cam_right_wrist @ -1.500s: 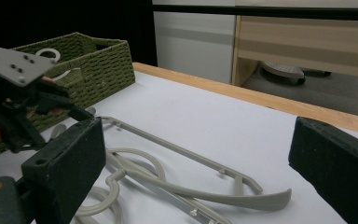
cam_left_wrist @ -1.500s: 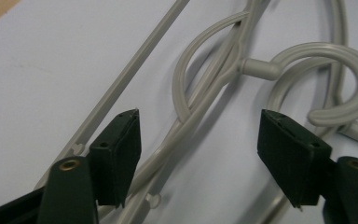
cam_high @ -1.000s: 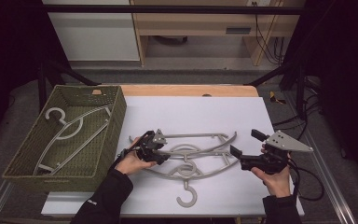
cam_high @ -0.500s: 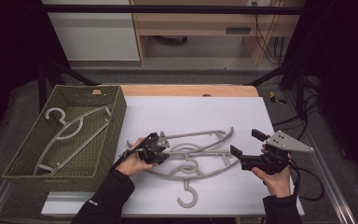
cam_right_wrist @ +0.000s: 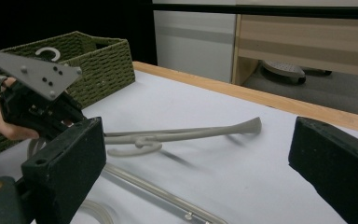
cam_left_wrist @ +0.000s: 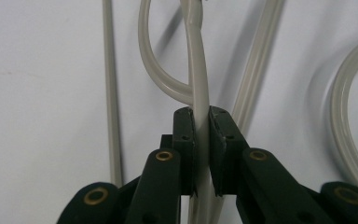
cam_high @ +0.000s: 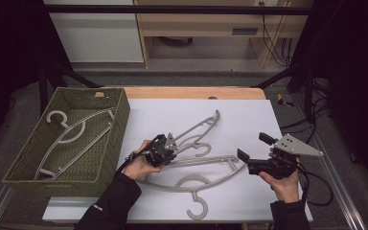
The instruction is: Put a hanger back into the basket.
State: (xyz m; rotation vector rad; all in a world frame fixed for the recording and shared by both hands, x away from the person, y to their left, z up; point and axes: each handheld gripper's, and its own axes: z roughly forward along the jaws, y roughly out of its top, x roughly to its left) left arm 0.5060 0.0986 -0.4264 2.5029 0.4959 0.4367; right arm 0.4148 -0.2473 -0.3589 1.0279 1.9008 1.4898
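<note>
- Three grey hangers — one clamped in the left gripper at frame centre (cam_high: pixel 199 129), one flat on the white sheet, lower centre (cam_high: pixel 191 184), one in the basket, left (cam_high: pixel 72 134).
- One green wicker basket (cam_high: pixel 17 165), left side.
- Two grippers — left (cam_high: pixel 168 154), right (cam_high: pixel 251 153).

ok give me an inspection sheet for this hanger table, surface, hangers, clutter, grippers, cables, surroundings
Surface: white table top, wooden far edge.
Job's things: lifted hanger clamped on its arm; second hanger flat on the table; another hanger in the green basket.
Clutter: nothing seen.
Grippers: left gripper shut on the lifted hanger; right gripper open, holding nothing.
Cables: black cable trailing from the right gripper.
Surroundings: dark room, wooden furniture behind.
</note>
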